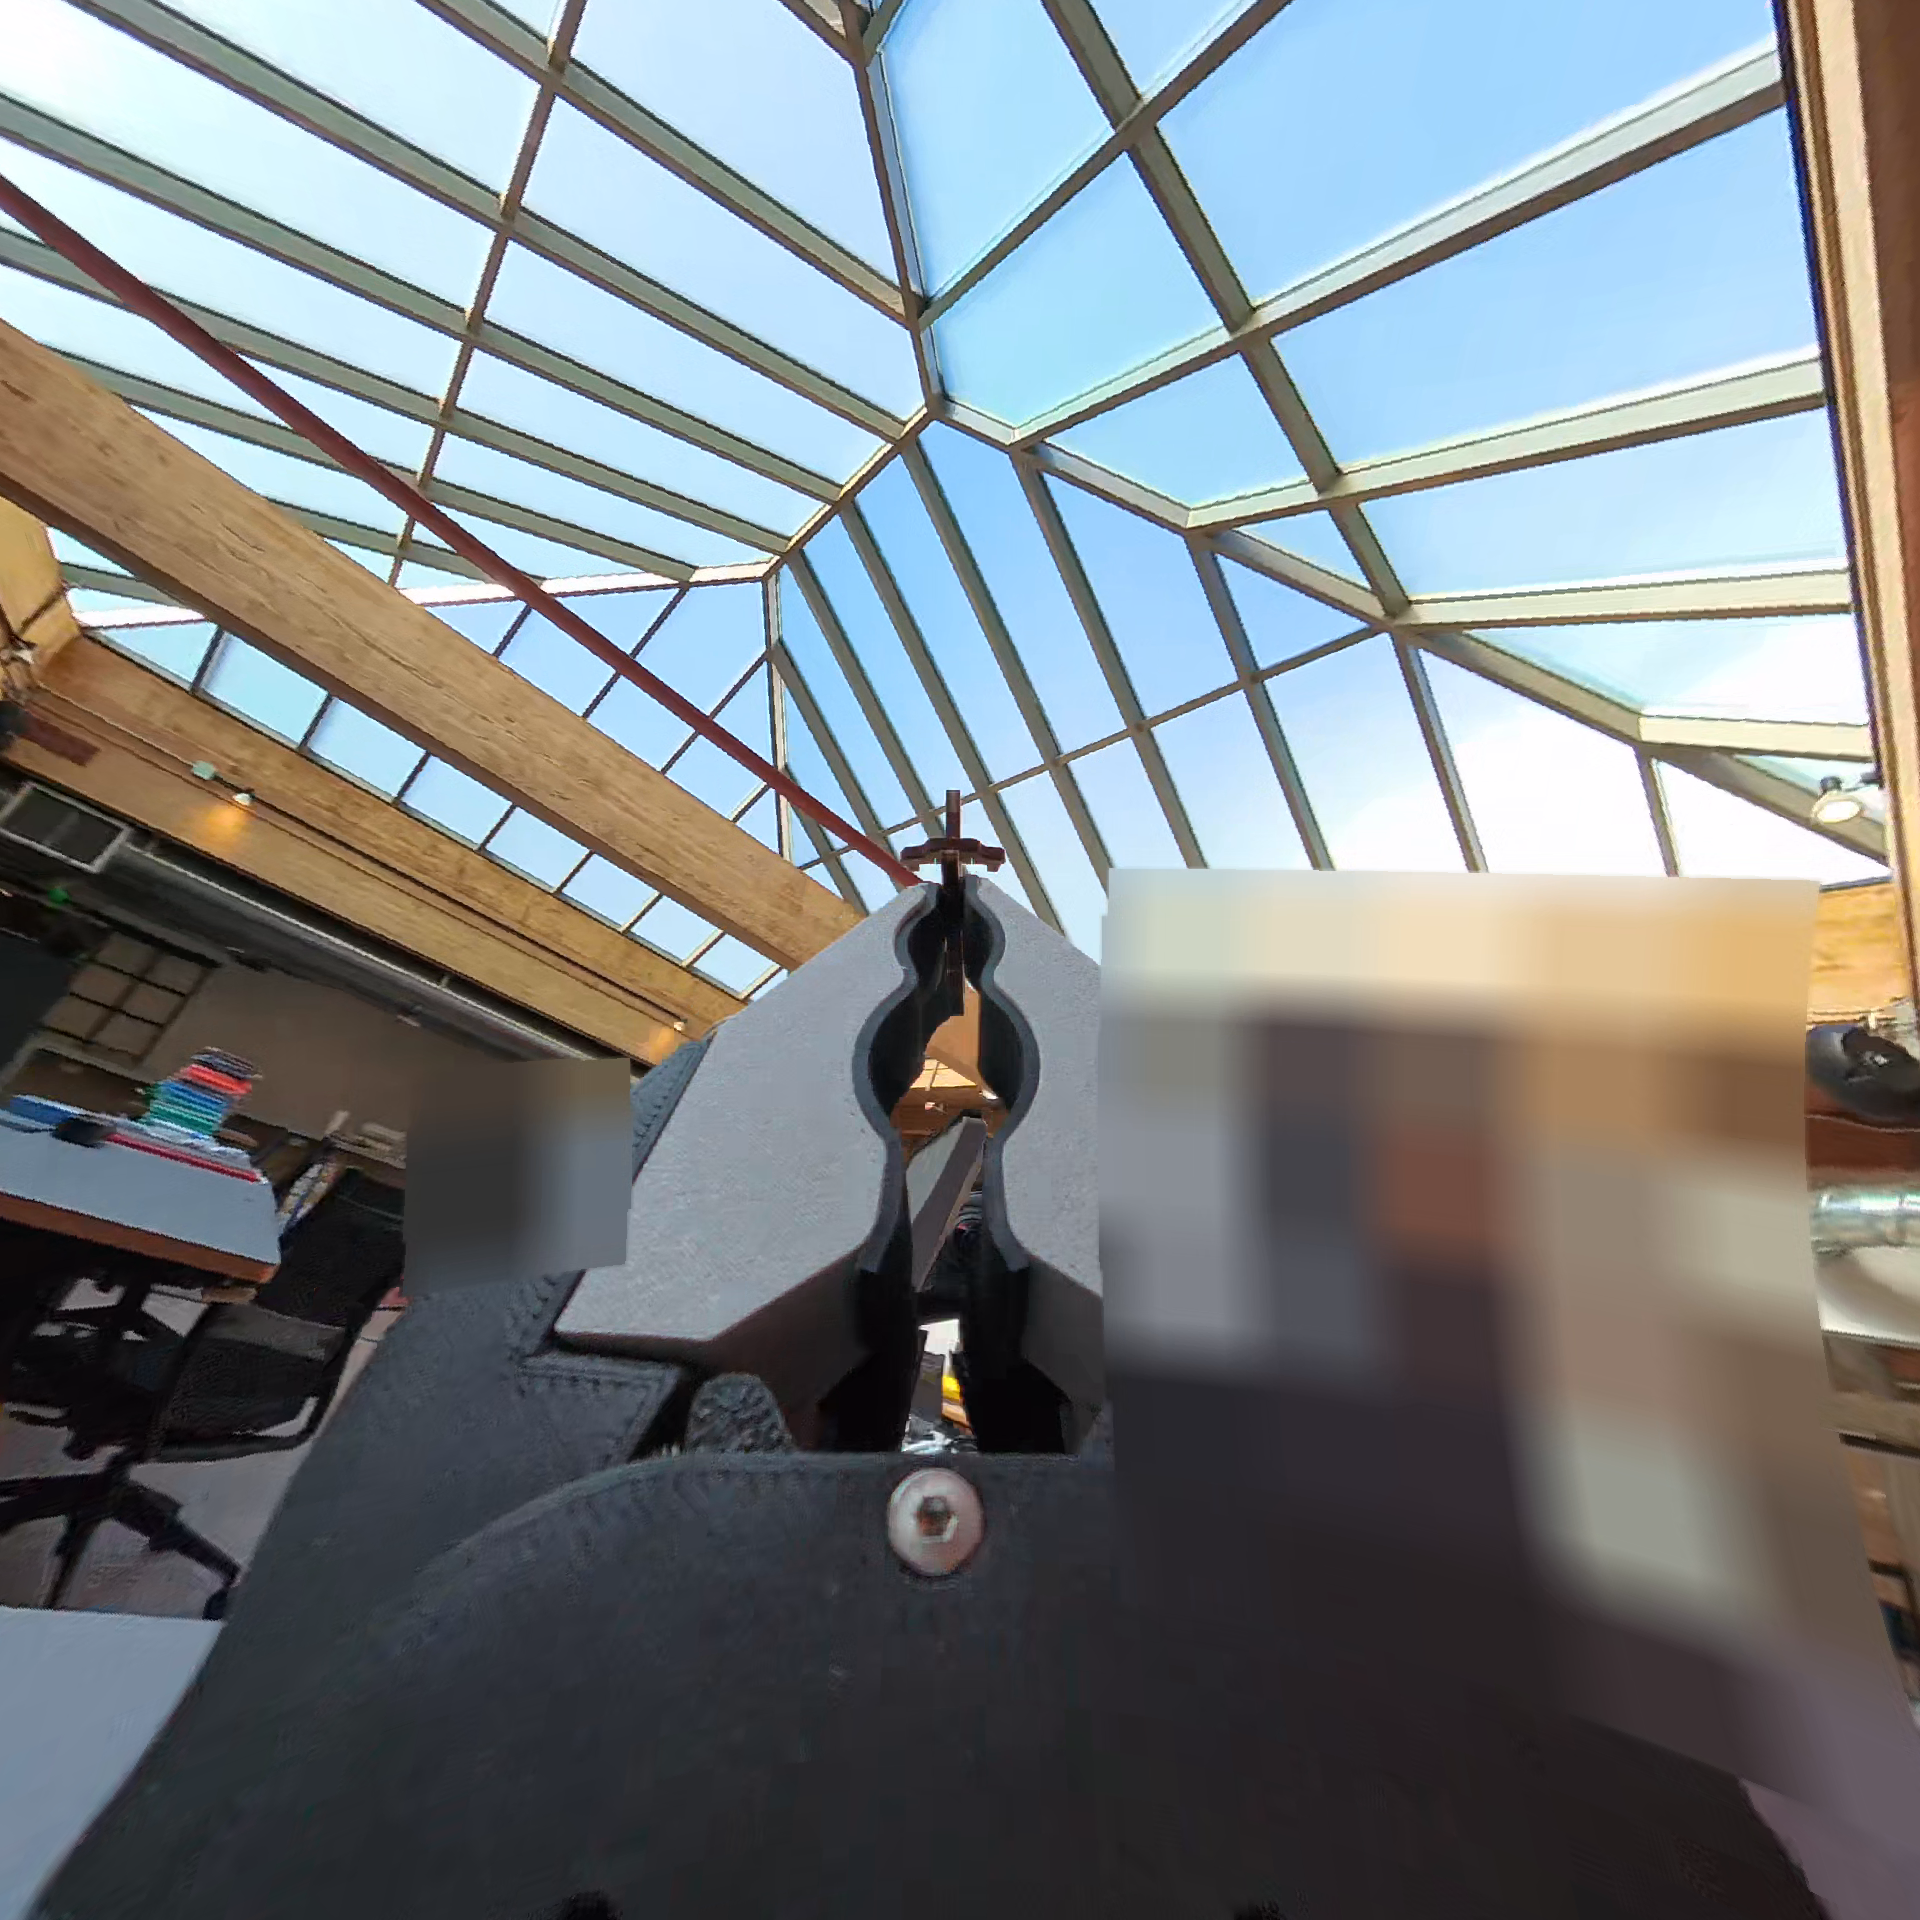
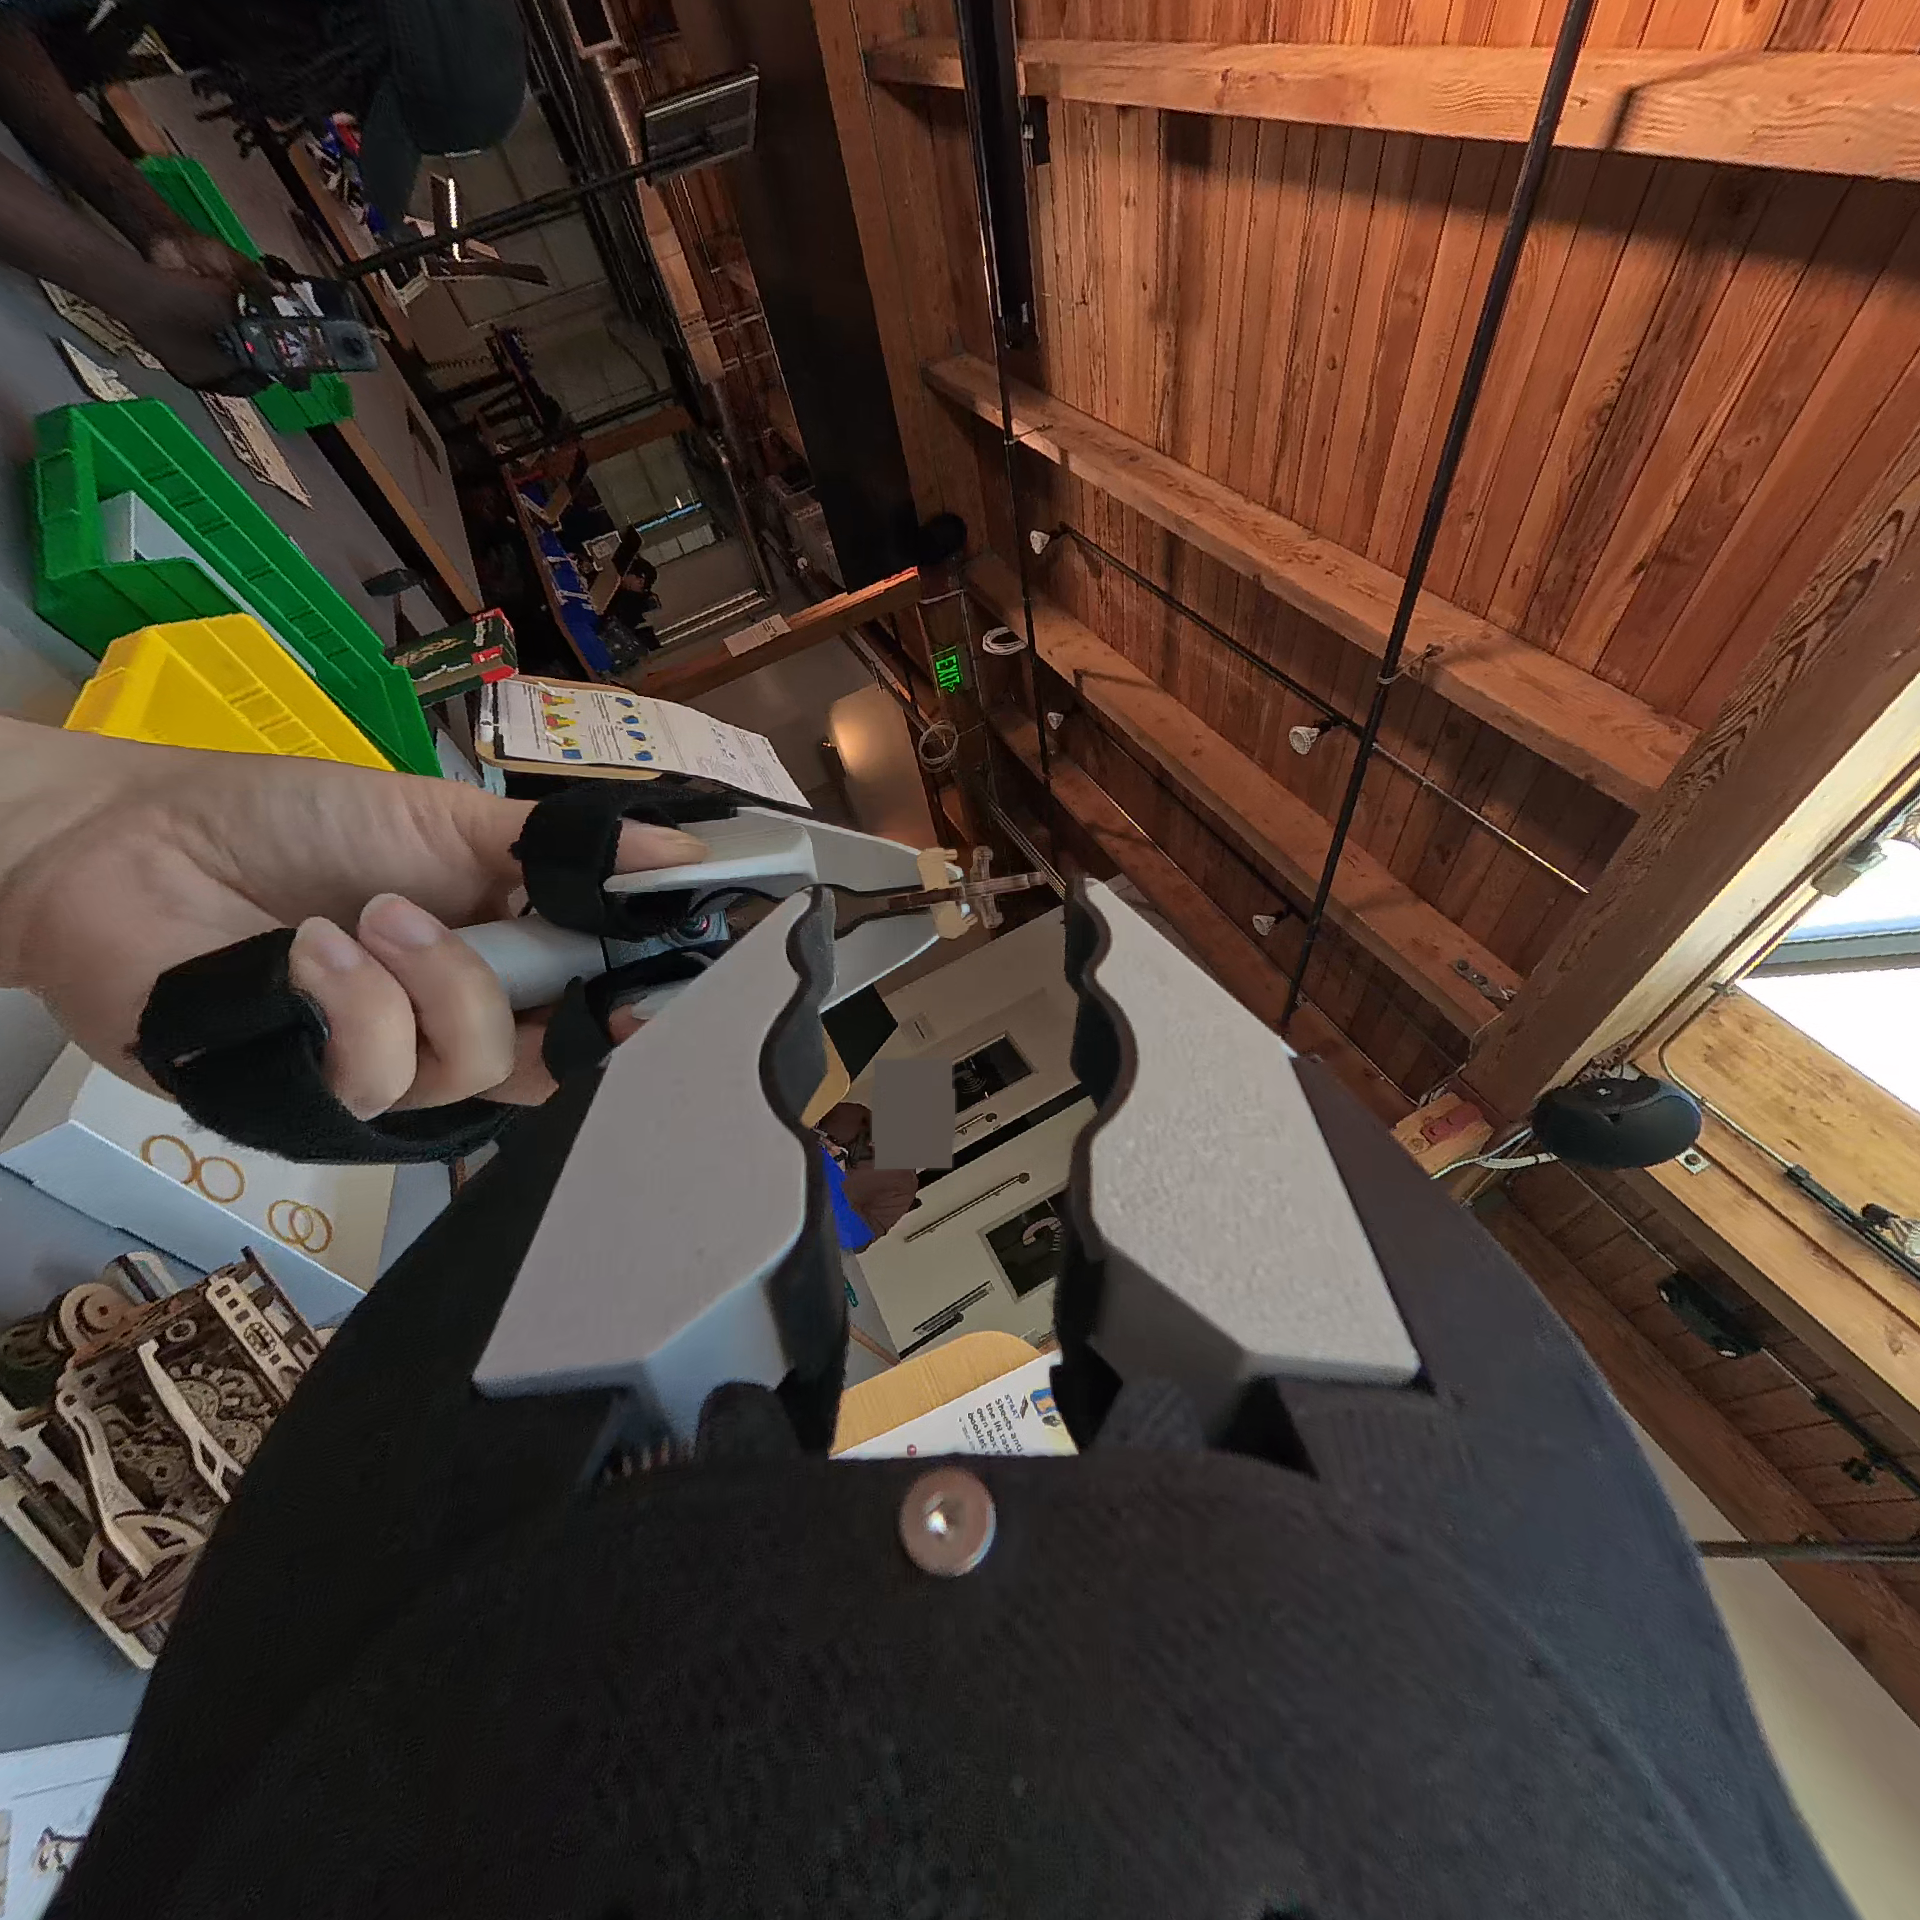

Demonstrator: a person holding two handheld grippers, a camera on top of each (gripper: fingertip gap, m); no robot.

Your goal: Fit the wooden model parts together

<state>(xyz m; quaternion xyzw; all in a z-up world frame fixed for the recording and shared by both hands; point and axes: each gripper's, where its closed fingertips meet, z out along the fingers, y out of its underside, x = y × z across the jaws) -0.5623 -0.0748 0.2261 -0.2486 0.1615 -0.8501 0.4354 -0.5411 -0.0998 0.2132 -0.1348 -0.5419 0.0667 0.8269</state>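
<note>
My left gripper (image 1: 951, 896) points up at the skylight and is shut on a small wooden part (image 1: 953, 854), a thin strip with a cross-shaped end that sticks out above the tips. In the right wrist view a gloved hand (image 2: 312, 935) holds this left gripper (image 2: 920, 888) in from the left, with the small wooden part (image 2: 982, 883) at its tip. My right gripper (image 2: 940, 904) is open and empty, and the part sits about level with its fingertips, between them. A partly built wooden model (image 2: 135, 1403) lies on the table at the lower left.
Green bins (image 2: 208, 540) and a yellow bin (image 2: 208, 686) stand on the grey table at the left. A clipboard with an instruction sheet (image 2: 623, 738) and a white box with rubber bands (image 2: 239, 1195) lie nearby. Another person's arm with a device (image 2: 291, 338) shows at the far left. My left and right fingertips are right by each other.
</note>
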